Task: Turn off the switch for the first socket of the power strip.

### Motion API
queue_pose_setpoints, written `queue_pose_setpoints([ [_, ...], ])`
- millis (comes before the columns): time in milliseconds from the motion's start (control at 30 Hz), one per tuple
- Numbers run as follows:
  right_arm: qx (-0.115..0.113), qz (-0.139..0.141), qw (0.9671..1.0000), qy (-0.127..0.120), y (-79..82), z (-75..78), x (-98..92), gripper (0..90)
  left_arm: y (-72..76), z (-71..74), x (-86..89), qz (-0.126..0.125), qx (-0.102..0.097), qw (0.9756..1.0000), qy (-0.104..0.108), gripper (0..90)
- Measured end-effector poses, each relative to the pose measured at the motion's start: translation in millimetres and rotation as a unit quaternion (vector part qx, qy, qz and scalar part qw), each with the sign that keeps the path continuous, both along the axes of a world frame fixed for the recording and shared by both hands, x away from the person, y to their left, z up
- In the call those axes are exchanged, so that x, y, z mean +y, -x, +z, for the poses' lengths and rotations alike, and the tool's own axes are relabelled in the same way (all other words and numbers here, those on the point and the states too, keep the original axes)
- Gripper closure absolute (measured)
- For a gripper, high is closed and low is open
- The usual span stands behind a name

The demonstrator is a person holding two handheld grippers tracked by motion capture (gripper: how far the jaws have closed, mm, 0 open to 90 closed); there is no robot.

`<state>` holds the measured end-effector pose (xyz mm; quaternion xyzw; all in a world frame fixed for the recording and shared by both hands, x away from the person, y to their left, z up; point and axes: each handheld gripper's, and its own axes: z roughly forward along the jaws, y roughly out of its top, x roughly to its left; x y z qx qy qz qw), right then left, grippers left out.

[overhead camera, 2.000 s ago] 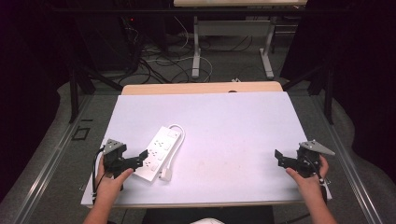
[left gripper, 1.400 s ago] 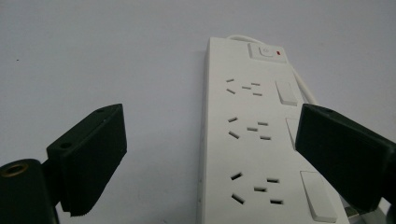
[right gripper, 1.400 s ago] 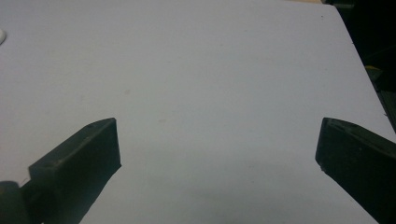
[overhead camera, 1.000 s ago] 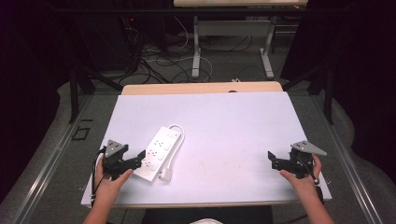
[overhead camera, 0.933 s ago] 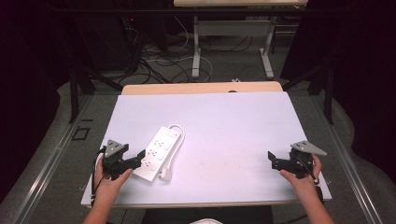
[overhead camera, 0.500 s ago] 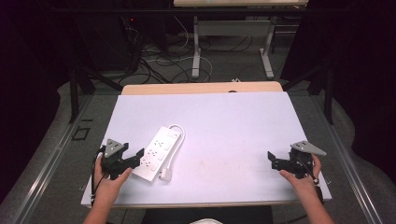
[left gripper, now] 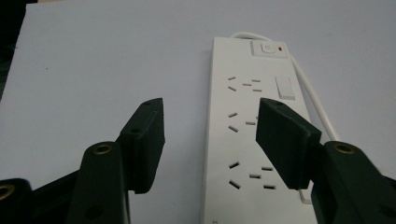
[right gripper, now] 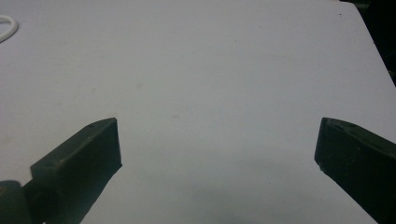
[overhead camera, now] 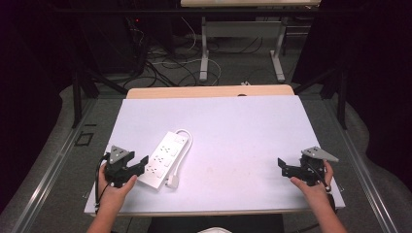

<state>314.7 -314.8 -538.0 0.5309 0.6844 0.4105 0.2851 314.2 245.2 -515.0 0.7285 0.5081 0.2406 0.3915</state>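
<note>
My left gripper [left gripper: 210,140] has just been narrowing its jaws, half apart over the near end of the white power strip [overhead camera: 163,159], not yet pinching; right gripper [right gripper: 217,140], well right of the strip, gapes wide

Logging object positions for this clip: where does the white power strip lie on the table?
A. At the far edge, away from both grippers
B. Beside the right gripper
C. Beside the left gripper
C: in the high view the power strip lies by the left gripper, far from the right gripper.
</note>
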Motion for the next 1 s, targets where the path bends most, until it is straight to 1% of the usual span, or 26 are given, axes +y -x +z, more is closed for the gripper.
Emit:
queue_pose_setpoints([
  [33,0.0,0.0,1.0,0.0,0.0,0.0,0.0,0.0,-0.1,-0.3,-0.3,0.001,0.001,1.0,0.003,42.9],
  [67,-0.005,0.0,1.0,-0.003,-0.4,-0.5,0.4,0.1,0.2,-0.1,-0.8,-0.002,0.01,0.9999,0.004,44.9],
  [133,-0.004,0.001,1.0,-0.003,-0.4,-0.5,0.6,0.1,0.3,0.0,-1.2,-0.004,0.013,0.9999,0.005,45.9],
  [167,0.0,-0.001,1.0,-0.002,-0.1,-0.3,0.7,0.1,0.2,0.3,-1.3,-0.006,0.016,0.9999,0.0,48.6],
  [200,0.001,0.0,1.0,0.0,-0.2,-0.5,0.6,0.1,0.2,0.2,-1.8,-0.005,0.016,0.9999,0.001,49.9],
  [233,0.001,0.0,1.0,0.0,-0.2,-0.5,0.6,0.1,0.2,0.5,-2.3,-0.007,0.021,0.9998,0.002,49.9],
  [267,-0.002,-0.001,1.0,-0.002,-0.7,-1.6,1.0,0.1,0.1,0.7,-2.8,-0.008,0.026,0.9996,0.004,53.7],
  [333,-0.002,-0.003,1.0,-0.001,-0.7,-1.8,1.2,0.1,-0.2,0.6,-3.8,-0.009,0.032,0.9994,0.009,55.1],
  [367,-0.001,-0.004,1.0,-0.002,-0.6,-1.8,1.5,0.1,-0.2,1.1,-4.3,-0.01,0.039,0.9991,0.009,56.8],
  [400,-0.002,-0.002,1.0,-0.004,-1.0,-2.2,1.7,0.1,-0.4,1.0,-4.7,-0.011,0.041,0.9991,0.01,59.9],
  [433,-0.002,-0.002,1.0,-0.004,-1.0,-2.2,1.7,0.1,-0.6,1.2,-5.0,-0.012,0.042,0.999,0.009,59.9],
  [500,-0.004,-0.001,1.0,-0.001,-1.5,-2.6,1.1,0.1,-0.8,1.9,-6.0,-0.013,0.048,0.9988,0.004,64.7],
  [533,0.004,0.001,1.0,0.0,-0.8,-1.7,0.5,0.1,-0.9,2.1,-6.4,-0.013,0.05,0.9987,0.0,66.4],
  [567,0.004,0.001,1.0,0.0,-0.8,-1.7,0.5,0.1,-1.3,1.8,-7.6,-0.009,0.049,0.9987,0.003,66.4],
  [600,0.003,0.002,1.0,0.0,-1.0,-1.9,0.1,0.1,-1.8,2.3,-8.0,-0.011,0.053,0.9985,0.001,67.7],
  [667,-0.001,-0.003,1.0,-0.005,-1.1,-2.6,0.1,0.2,-2.7,2.8,-9.4,-0.009,0.055,0.9984,0.002,72.9],
  [700,-0.001,-0.003,1.0,-0.003,-1.1,-2.7,-0.3,0.3,-3.1,3.6,-9.4,-0.011,0.059,0.9982,0.0,74.2],
  [733,-0.001,-0.003,1.0,-0.003,-1.1,-2.7,-0.3,0.3,-3.7,3.5,-10.2,-0.009,0.057,0.9983,0.003,74.2],
  [767,0.001,-0.004,1.0,-0.006,-0.6,-2.2,-0.6,0.4,-4.3,4.4,-10.5,-0.011,0.062,0.998,0.003,77.2],
  [833,-0.001,-0.006,1.0,-0.007,-0.7,-2.4,-0.4,0.4,-5.5,4.7,-11.7,-0.014,0.066,0.9977,0.003,77.8],
  [867,0.001,-0.005,0.9999,-0.011,-0.4,-2.2,-0.5,0.5,-6.0,4.5,-12.8,-0.014,0.068,0.9976,0.002,79.7],
  [933,0.001,-0.005,0.9999,-0.011,-0.4,-2.2,-0.5,0.4,-7.1,3.9,-14.2,-0.016,0.072,0.9973,-0.003,80.4],
  [1000,0.001,-0.005,0.9999,-0.011,-0.2,-2.1,-0.5,0.5,-7.8,4.0,-15.4,-0.016,0.077,0.9969,-0.005,84.4],
])
